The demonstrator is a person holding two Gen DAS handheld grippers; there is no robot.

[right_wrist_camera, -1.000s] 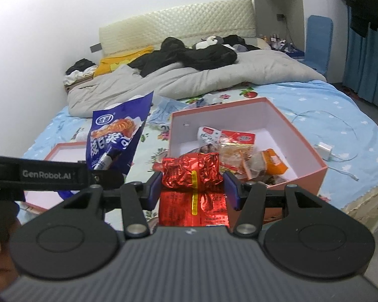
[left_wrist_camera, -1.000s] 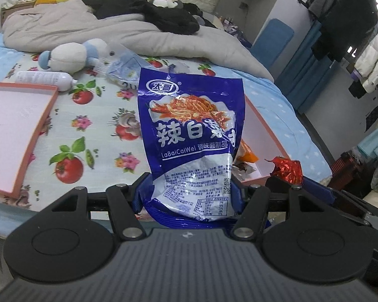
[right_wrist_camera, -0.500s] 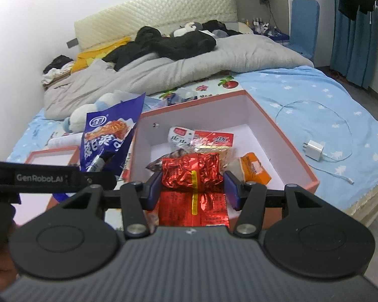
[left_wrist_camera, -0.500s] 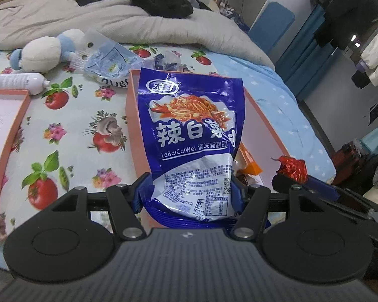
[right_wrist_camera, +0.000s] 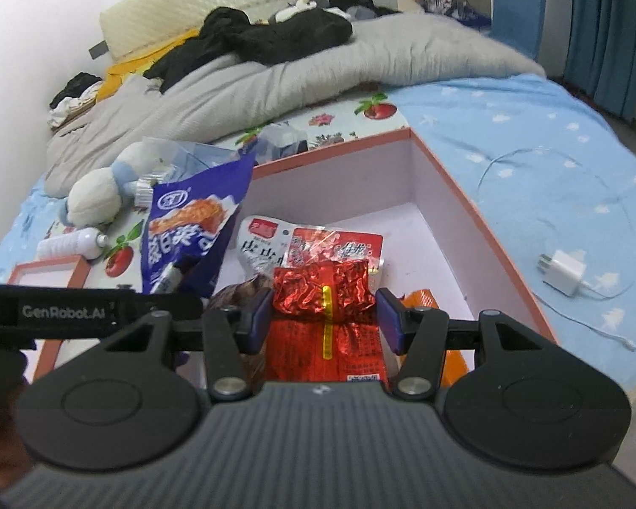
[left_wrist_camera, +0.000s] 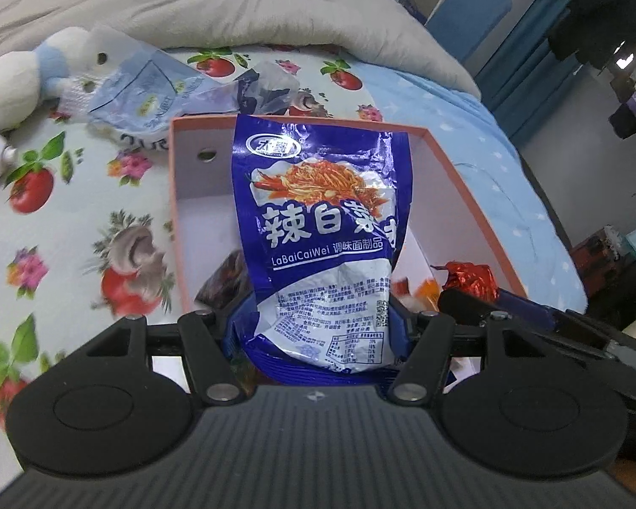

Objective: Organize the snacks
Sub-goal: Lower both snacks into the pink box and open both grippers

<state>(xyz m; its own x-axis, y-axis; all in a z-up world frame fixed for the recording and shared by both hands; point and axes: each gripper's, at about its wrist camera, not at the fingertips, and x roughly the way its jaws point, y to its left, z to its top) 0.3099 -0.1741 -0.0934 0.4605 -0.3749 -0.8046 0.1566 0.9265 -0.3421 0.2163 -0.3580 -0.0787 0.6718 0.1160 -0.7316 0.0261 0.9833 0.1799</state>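
Note:
My left gripper [left_wrist_camera: 318, 326] is shut on a blue snack bag [left_wrist_camera: 322, 229] with white Chinese lettering, held upright over the pink box [left_wrist_camera: 171, 195]. In the right wrist view the same blue snack bag [right_wrist_camera: 191, 237] hangs at the box's left wall. My right gripper [right_wrist_camera: 324, 318] is shut on a crinkled red foil packet [right_wrist_camera: 324, 292], above the box's inside. The pink box [right_wrist_camera: 453, 186] holds several snack packets, among them a white-and-red pack [right_wrist_camera: 271, 241] and an orange one [right_wrist_camera: 419, 301]. The red foil packet [left_wrist_camera: 470, 275] also shows at the right in the left wrist view.
The box sits on a bed with a fruit-print sheet [left_wrist_camera: 63, 212]. A plush toy [right_wrist_camera: 97, 195], a white bottle [right_wrist_camera: 72, 244] and clear plastic bags [left_wrist_camera: 148, 93] lie to its left. The box lid [right_wrist_camera: 46, 271] lies at the left. A white charger [right_wrist_camera: 566, 273] rests on the blue sheet at the right.
Both grippers have moved forward and down with their packets and now hang over the open box. The blue bag went from beside the box to above its inside.

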